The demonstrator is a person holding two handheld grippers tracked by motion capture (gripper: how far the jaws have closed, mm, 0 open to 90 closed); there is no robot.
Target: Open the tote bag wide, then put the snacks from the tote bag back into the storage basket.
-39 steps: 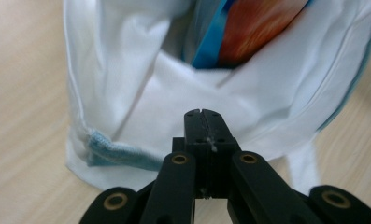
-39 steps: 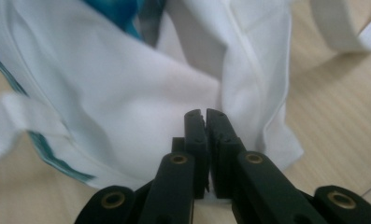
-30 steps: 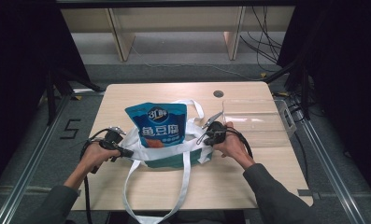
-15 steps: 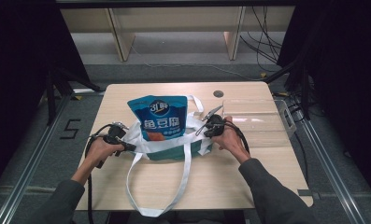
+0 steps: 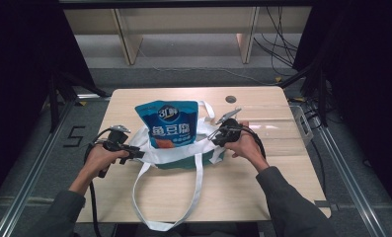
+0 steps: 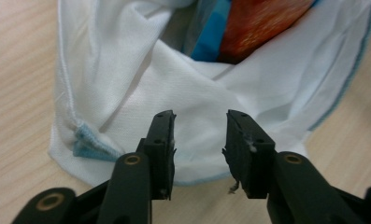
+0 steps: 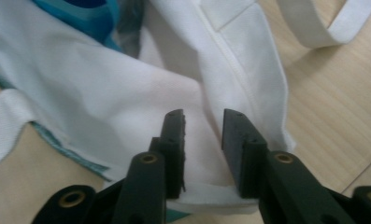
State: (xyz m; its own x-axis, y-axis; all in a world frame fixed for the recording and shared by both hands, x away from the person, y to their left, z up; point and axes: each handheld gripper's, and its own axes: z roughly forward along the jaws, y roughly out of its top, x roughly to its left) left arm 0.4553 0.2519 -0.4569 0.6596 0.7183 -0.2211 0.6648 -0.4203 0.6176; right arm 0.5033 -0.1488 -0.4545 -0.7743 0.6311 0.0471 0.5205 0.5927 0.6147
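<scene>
Light wooden table point(image 5: 262, 177) at the middle of the high view, with dark floor and metal rails to either side and pale shelving legs beyond the far edge. On the table, a white cloth tote bag point(image 5: 183, 153) with a teal base, lying slumped just left of centre, mouth toward the far side, its long white handle loop point(image 5: 196, 197) trailing toward the near edge and a second strap peeking out behind. Inside the bag's mouth, a blue snack pouch point(image 5: 170, 123) standing upright, top half clear of the cloth, orange and blue print visible deep in the folds from the left gripper view point(image 6: 258, 28). Sleeved forearms entering from the bottom, one hand at each end of the bag. At the bag's left end, the left gripper point(image 6: 199, 140), jaws parted to a moderate gap, having just been opening, white cloth point(image 6: 192, 93) lying under and beyond the tips but not pinched between the pads; same gripper at the bag's left corner in the high view point(image 5: 134, 154). At the bag's right end, the right gripper point(image 7: 203, 140), jaws likewise just opened to a narrower gap, a fold of the bag's seamed edge point(image 7: 230, 56) running up between the tips without being squeezed; in the high view point(image 5: 215, 136) right beside the cloth
</scene>
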